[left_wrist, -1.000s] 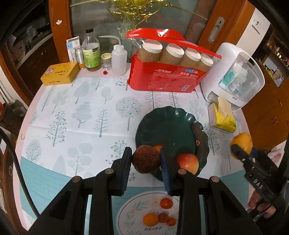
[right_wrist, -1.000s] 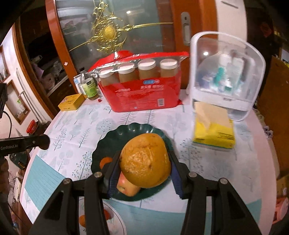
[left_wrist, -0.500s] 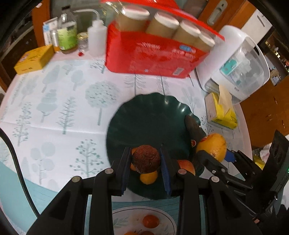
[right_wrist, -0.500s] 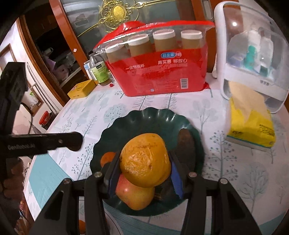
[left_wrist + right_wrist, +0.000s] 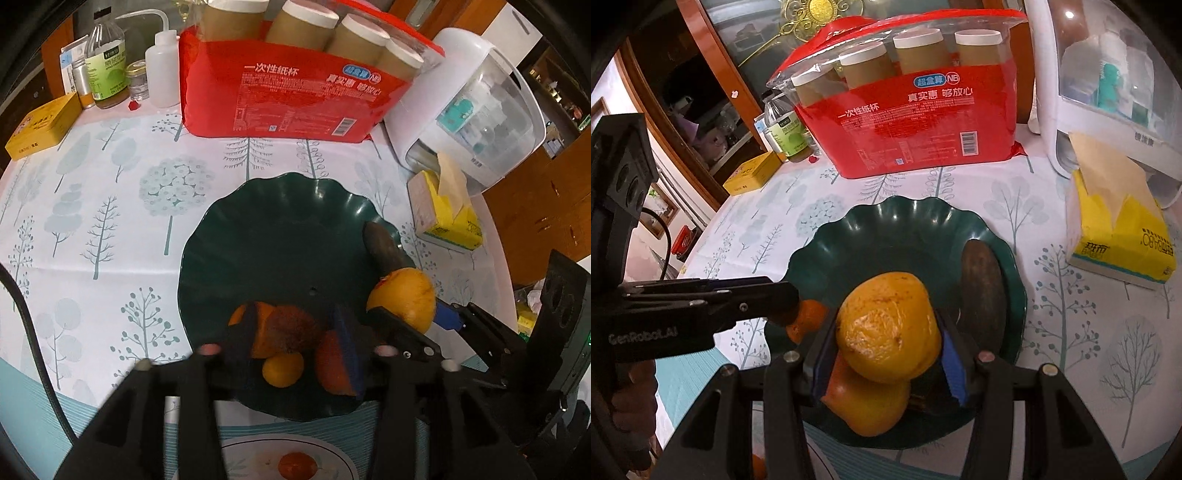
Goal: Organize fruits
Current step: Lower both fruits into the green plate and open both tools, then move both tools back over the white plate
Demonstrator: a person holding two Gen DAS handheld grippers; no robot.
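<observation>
left gripper (image 5: 295, 332): jaws opening, brown fruit (image 5: 295, 326) lies loose between them, low over green plate (image 5: 280, 229) | right gripper (image 5: 886, 354): jaws opening, yellow fruit (image 5: 886, 332) seen between pads above plate

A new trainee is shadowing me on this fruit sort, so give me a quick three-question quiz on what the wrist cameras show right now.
1. True or false: the green plate has no fruit on it.
2. What sits between the fingers of the right claw? A) a red apple B) a large yellow-orange fruit C) a tissue pack
3. How many capped tubes show in the red pack?
Key: 1 false; 2 B; 3 four.
</observation>
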